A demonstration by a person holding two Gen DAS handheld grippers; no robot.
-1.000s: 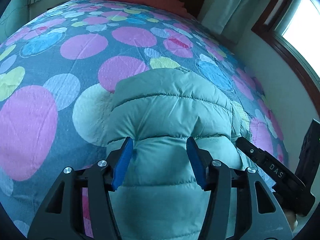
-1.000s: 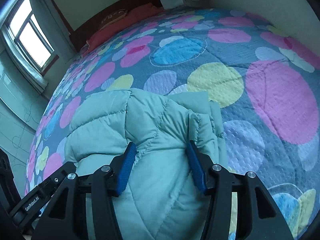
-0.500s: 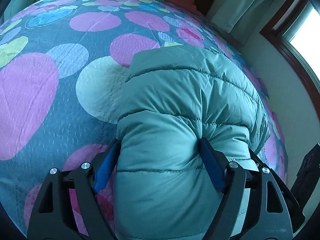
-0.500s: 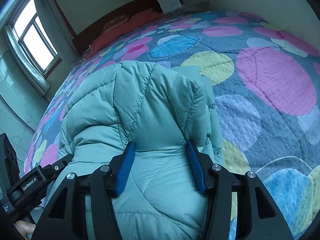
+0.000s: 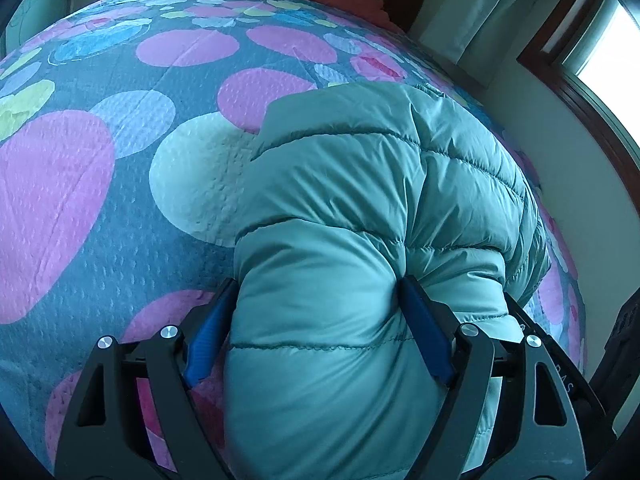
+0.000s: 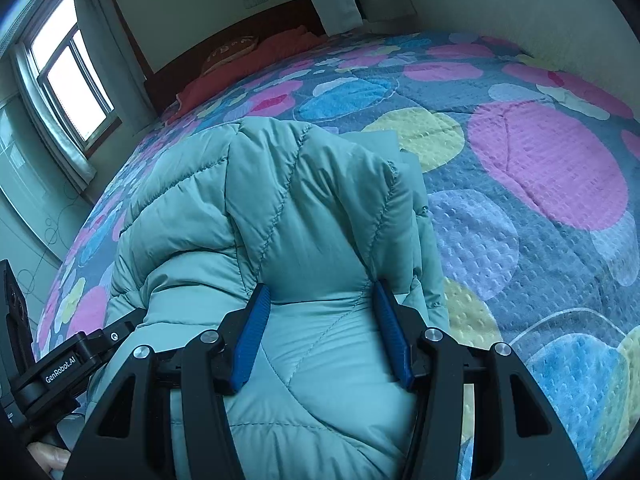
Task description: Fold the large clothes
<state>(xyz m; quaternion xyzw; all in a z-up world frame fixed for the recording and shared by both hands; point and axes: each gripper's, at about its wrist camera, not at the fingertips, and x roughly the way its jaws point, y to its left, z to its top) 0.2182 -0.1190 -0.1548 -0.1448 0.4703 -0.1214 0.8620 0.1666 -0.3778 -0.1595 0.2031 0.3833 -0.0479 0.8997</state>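
Left wrist view: left gripper point(image 5: 316, 328) fingers wide round teal puffer jacket point(image 5: 360, 208); right gripper point(image 6: 320, 336) pinching jacket fold.

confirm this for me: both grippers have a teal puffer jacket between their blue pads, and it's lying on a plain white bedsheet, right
Not quite. The puffer jacket does sit between the blue pads of the left gripper and the right gripper, but both wrist views show it on a grey bedspread covered in pink, blue and yellow circles, not a plain white sheet.
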